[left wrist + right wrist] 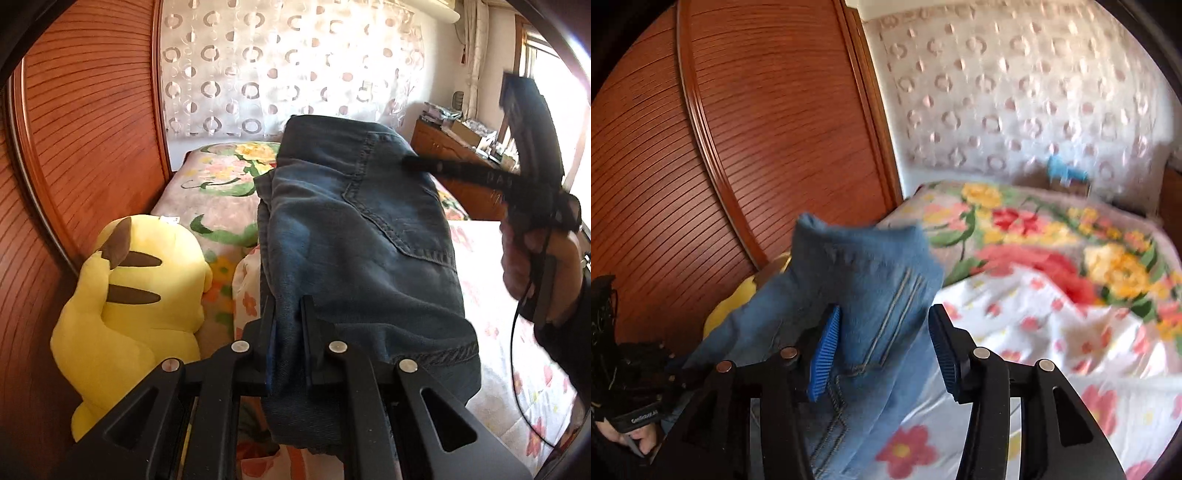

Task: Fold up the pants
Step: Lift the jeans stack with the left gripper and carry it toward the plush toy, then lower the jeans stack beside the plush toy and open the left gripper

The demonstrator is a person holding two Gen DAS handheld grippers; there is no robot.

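The blue denim pants (354, 236), folded thick with stitched seams and a back pocket, hang above the bed (1015, 332). The left hand-held gripper (286, 314) pinches their edge tight; the right hand-held gripper (882, 347) stands apart, cloth loose between its ribbed pads. At nine o'clock sits a yellow plush toy (136, 314) against the slatted wooden headboard (85, 122).

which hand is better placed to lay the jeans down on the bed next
Left. The left tongs are shut on the jeans and carry them above the floral bedspread. The right tongs stand open, pads off the denim.
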